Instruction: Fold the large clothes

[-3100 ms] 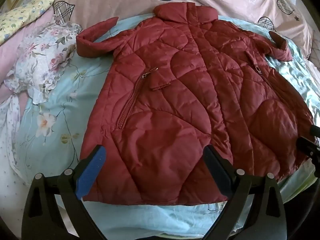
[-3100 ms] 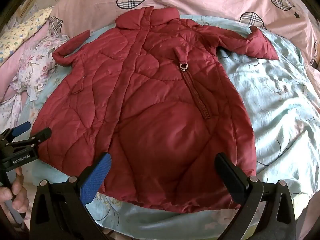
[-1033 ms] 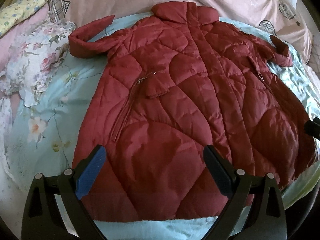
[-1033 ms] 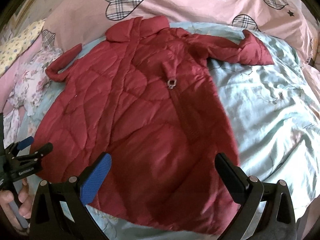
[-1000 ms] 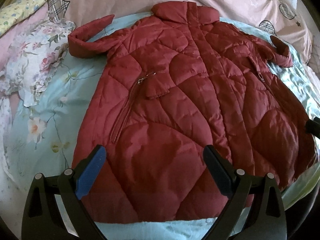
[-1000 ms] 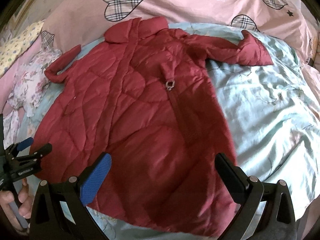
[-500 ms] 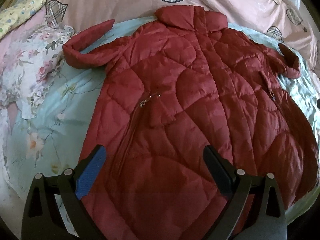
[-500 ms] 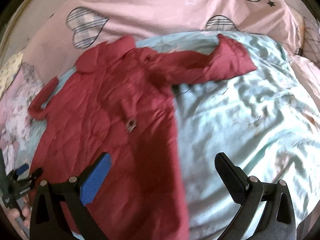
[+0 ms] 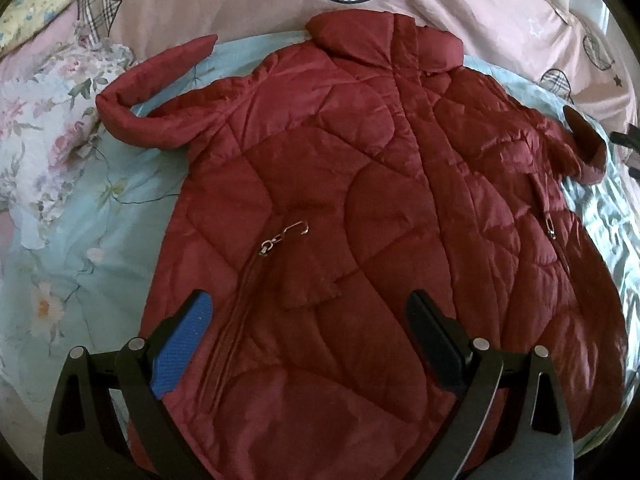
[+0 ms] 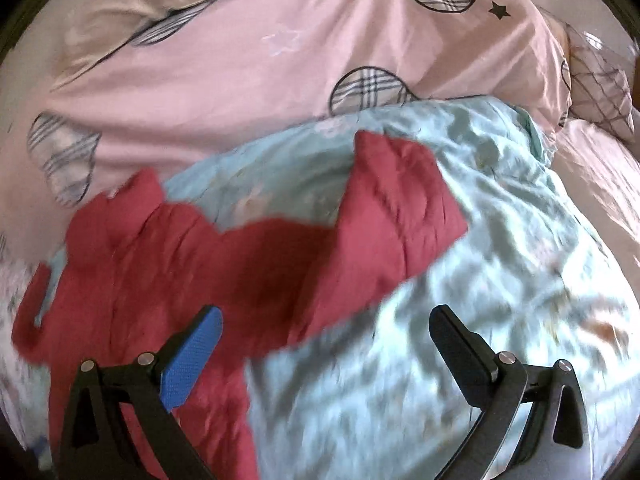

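Note:
A dark red quilted coat (image 9: 360,208) lies spread flat, front up, on a light blue floral sheet (image 9: 100,216), collar toward the far side. Its left sleeve (image 9: 156,80) bends upward at the far left. My left gripper (image 9: 308,320) hovers open over the coat's lower front, beside a pocket zipper pull (image 9: 284,234), holding nothing. In the blurred right wrist view, my right gripper (image 10: 326,330) hangs open and empty just short of the coat's right sleeve (image 10: 392,216), whose cuff end rests on the blue sheet (image 10: 500,280).
A pink duvet with plaid hearts (image 10: 280,60) is bunched along the far side. A floral pillow (image 9: 44,120) lies at the left of the coat. Part of the other gripper (image 9: 626,140) shows at the right edge of the left wrist view.
Both grippers have moved forward over the bed. The right one swung right and up toward the coat's right sleeve; the left advanced from the hem to the coat's middle. The coat has not moved.

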Demonstrator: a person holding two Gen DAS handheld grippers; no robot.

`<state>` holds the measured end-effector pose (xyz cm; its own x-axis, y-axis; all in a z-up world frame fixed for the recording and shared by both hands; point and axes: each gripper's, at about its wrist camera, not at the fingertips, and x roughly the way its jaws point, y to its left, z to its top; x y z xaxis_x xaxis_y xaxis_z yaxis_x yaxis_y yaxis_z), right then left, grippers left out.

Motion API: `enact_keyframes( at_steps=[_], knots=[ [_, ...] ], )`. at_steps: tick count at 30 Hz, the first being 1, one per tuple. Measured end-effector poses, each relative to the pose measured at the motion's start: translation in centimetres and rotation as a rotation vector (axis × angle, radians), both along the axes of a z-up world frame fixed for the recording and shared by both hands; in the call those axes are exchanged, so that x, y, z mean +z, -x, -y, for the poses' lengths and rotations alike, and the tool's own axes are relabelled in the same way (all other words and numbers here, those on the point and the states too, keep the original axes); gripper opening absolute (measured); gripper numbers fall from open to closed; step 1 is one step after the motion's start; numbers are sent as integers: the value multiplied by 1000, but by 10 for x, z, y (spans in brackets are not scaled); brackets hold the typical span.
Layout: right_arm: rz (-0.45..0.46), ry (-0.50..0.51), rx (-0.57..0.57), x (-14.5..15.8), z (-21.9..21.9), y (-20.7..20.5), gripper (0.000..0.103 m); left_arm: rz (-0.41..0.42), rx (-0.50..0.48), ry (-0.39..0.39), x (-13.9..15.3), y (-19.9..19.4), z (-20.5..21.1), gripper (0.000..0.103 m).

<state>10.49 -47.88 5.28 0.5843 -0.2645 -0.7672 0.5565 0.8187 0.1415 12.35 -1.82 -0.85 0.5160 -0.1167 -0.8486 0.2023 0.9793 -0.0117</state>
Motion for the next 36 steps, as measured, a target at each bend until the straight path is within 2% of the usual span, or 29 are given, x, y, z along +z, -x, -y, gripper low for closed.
enact_keyframes(
  at_steps=[3, 8, 9, 11, 12, 13, 14, 16, 20, 27, 36],
  knots=[
    [-27, 80, -53, -1, 27, -31, 100, 4, 5, -5, -2, -6, 1, 98],
    [-138, 110, -142, -28, 72, -79, 79, 4, 10, 6, -4, -10, 1, 98],
    [-155, 109, -154, -32, 78, -83, 71, 8, 11, 5, -5, -10, 1, 98],
    [-165, 58, -163, -45, 91, -87, 64, 5, 11, 8, -7, -12, 1, 98],
    [-161, 38, -163, -49, 93, -87, 51, 5, 11, 9, -8, -13, 0, 98],
    [-144, 18, -153, -52, 94, -85, 33, 2, 12, 12, -9, -14, 0, 98],
    [-129, 8, -148, -52, 93, -83, 25, 0, 11, 18, -11, -14, 0, 98],
    [-89, -11, -142, -52, 88, -77, 17, 1, 11, 22, -13, -15, 0, 98],
    [-20, -48, -105, -42, 74, -66, 13, -15, 5, 40, -16, -16, 0, 98],
    [51, -76, 15, -23, 33, -65, 13, 11, 2, 49, -11, -11, -3, 98],
    [143, -121, 238, -9, -58, -71, 13, -12, 24, 106, -12, -15, -13, 98]
  ],
)
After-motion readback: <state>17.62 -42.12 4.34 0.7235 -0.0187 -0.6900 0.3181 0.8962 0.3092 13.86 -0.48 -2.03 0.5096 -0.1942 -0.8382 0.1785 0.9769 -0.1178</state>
